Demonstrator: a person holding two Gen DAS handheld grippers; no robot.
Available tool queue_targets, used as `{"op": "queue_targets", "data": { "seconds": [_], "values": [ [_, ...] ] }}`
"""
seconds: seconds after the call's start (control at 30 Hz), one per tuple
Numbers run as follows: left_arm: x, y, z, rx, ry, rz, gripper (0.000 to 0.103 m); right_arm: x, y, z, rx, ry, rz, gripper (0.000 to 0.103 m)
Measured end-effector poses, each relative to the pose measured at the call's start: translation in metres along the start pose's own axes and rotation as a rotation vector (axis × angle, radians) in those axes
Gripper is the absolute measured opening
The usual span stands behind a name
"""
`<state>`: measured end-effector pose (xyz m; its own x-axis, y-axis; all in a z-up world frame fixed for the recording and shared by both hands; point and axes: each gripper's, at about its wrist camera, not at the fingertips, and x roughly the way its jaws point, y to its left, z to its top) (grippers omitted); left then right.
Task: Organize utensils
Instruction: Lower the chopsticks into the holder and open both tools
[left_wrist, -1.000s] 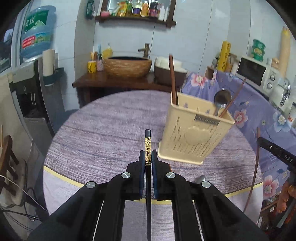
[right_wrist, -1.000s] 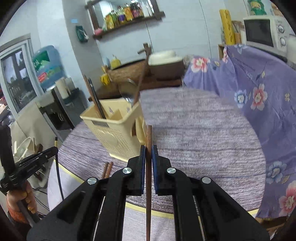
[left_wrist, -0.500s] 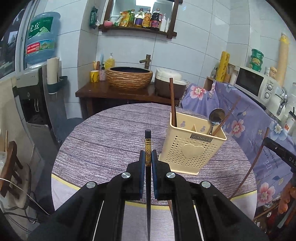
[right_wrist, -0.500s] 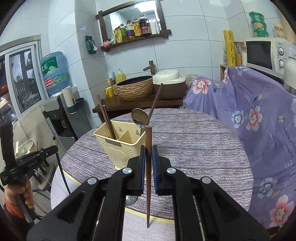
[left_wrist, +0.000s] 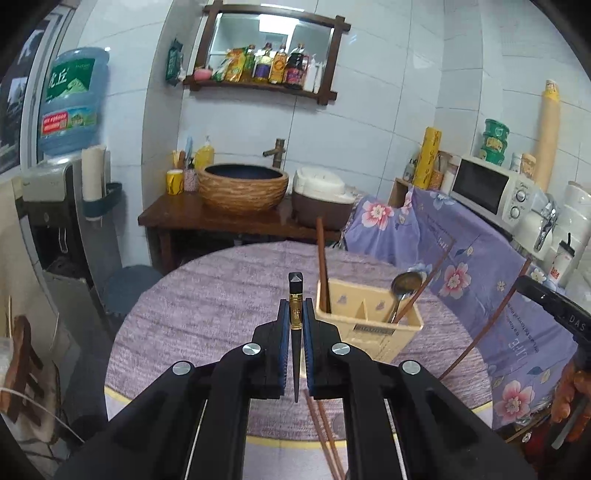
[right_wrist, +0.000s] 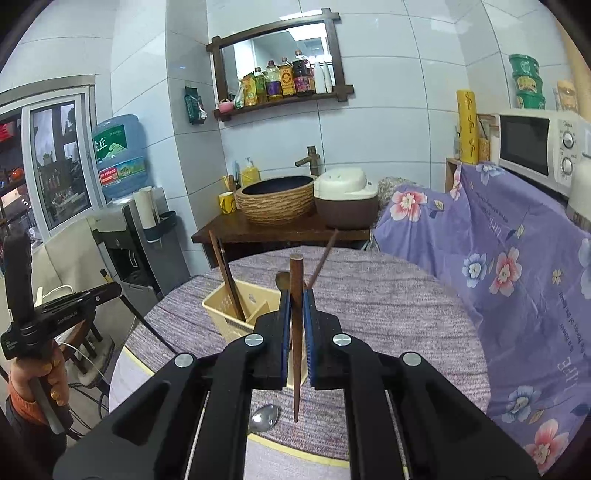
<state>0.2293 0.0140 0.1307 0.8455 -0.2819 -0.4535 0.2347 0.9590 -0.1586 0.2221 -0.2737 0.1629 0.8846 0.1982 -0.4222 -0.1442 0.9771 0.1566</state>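
A cream perforated utensil holder (left_wrist: 373, 328) stands on the round purple-grey table (left_wrist: 207, 314); it also shows in the right wrist view (right_wrist: 236, 310). It holds a brown chopstick (left_wrist: 322, 258), a metal spoon (left_wrist: 404, 284) and another chopstick. My left gripper (left_wrist: 295, 317) is shut on a black chopstick with a gold band (left_wrist: 295, 306), held above the table left of the holder. My right gripper (right_wrist: 295, 317) is shut on a brown chopstick (right_wrist: 295, 295), raised in front of the holder. Two brown chopsticks (left_wrist: 325, 435) and a spoon (right_wrist: 264, 417) lie on the table near its front edge.
A purple floral cloth (right_wrist: 517, 266) covers furniture right of the table, with a microwave (right_wrist: 535, 147) on it. Behind the table is a wooden stand with a basket-like basin (left_wrist: 243, 188) and a rice cooker (left_wrist: 321, 195). A water dispenser (left_wrist: 59, 177) stands at the left.
Both grippers have lifted up and back from the table with their chopsticks still held. The holder now looks smaller and lower in both views.
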Motion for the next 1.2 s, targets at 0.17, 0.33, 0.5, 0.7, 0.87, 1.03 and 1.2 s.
{"op": "queue_targets", "data": {
  "seconds": [0.17, 0.33, 0.5, 0.7, 0.87, 1.03, 1.2],
  "values": [
    [-0.016, -0.010, 0.048, 0.023, -0.054, -0.043, 0.008, -0.007, 0.007, 0.046, -0.014, -0.020, 0.033, 0.008],
    [-0.023, -0.031, 0.099, 0.054, -0.115, -0.031, 0.008, -0.010, 0.022, 0.101, -0.030, -0.096, 0.017, 0.008],
    [-0.016, -0.048, 0.121, 0.068, -0.150, -0.030, 0.008, 0.006, 0.037, 0.129, -0.039, -0.117, 0.003, 0.008],
    [0.024, -0.057, 0.109, 0.057, -0.129, -0.016, 0.008, 0.041, 0.041, 0.111, -0.036, -0.078, -0.013, 0.008],
    [0.060, -0.054, 0.084, 0.034, -0.077, -0.002, 0.008, 0.073, 0.036, 0.080, -0.013, -0.024, -0.019, 0.008],
    [0.087, -0.047, 0.055, 0.022, -0.002, 0.011, 0.008, 0.092, 0.030, 0.053, 0.000, 0.032, -0.025, 0.008],
    [0.105, -0.041, 0.032, 0.009, 0.060, 0.016, 0.008, 0.105, 0.023, 0.036, 0.024, 0.065, -0.025, 0.008]
  ]
}}
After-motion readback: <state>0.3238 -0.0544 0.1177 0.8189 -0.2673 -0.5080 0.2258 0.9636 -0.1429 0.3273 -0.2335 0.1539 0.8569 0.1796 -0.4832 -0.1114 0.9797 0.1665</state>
